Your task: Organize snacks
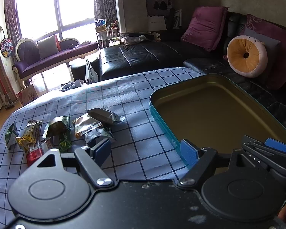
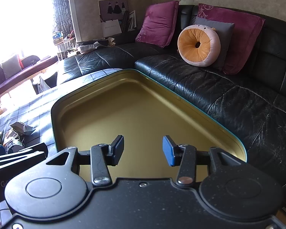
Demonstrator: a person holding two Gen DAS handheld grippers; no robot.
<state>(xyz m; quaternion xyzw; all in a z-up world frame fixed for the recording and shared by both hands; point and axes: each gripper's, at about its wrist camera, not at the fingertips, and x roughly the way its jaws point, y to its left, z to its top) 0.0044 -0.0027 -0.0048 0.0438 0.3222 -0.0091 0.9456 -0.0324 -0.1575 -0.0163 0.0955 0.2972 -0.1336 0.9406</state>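
Several small snack packets [image 1: 63, 129] lie in a loose heap on the checked tablecloth [image 1: 124, 99], left of a shallow tin [image 1: 209, 112] with a gold inside and a teal rim. My left gripper [image 1: 145, 150] hangs open over the cloth between heap and tin, with nothing between its fingers. Its left pad [image 1: 102, 149] is close to the nearest packets. In the right wrist view the tin [image 2: 143, 114] holds nothing, and my right gripper [image 2: 143, 150] stands open above its near part. The snack heap [image 2: 15, 133] shows at the left edge there.
A black leather corner sofa [image 2: 209, 87] runs behind and to the right of the table, with purple cushions [image 2: 158, 22] and a round orange cushion [image 2: 198, 44]. A purple chaise [image 1: 53, 55] stands by the bright window. The right gripper's body [image 1: 265, 152] shows at the left view's right edge.
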